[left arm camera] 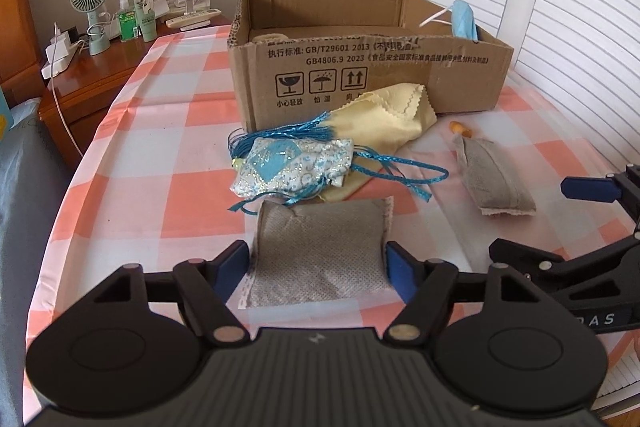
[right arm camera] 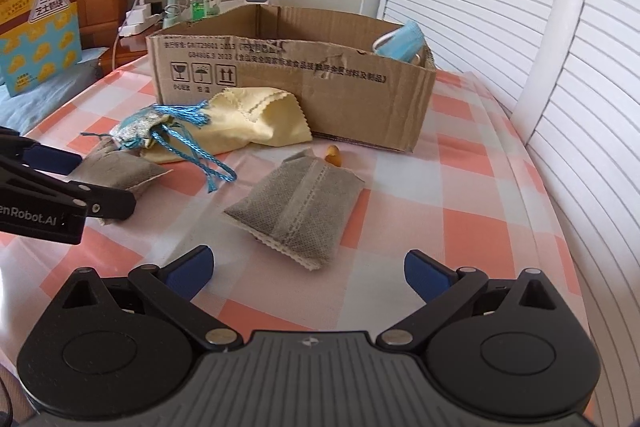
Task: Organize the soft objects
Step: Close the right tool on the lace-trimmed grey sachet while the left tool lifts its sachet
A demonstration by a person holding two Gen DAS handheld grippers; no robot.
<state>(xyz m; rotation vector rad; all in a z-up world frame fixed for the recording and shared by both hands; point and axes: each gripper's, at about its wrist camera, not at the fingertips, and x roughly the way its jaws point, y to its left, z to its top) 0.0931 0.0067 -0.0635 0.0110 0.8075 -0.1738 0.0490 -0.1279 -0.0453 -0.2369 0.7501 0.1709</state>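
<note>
A grey pouch [left arm camera: 318, 259] lies on the checked desk [left arm camera: 176, 131] between the left gripper's [left arm camera: 318, 265] fingers [left arm camera: 400, 273], which flank its sides; whether the pads press it I cannot tell. Just beyond the fingertips sit a glittery blue sachet [left arm camera: 292, 169] with cords and a yellow cloth [left arm camera: 384, 121], then the cardboard box [left arm camera: 360, 67] with a blue mask [left arm camera: 464, 19] on its rim. The right gripper [right arm camera: 308, 269] stands wide and empty, a second grey pouch [right arm camera: 298, 203] just ahead of its fingers.

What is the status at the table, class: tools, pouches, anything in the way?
Left tool straddling grey pouch, grip unconfirmed. Right tool open, short of second pouch. Box behind; tasselled sachet and yellow cloth between.
</note>
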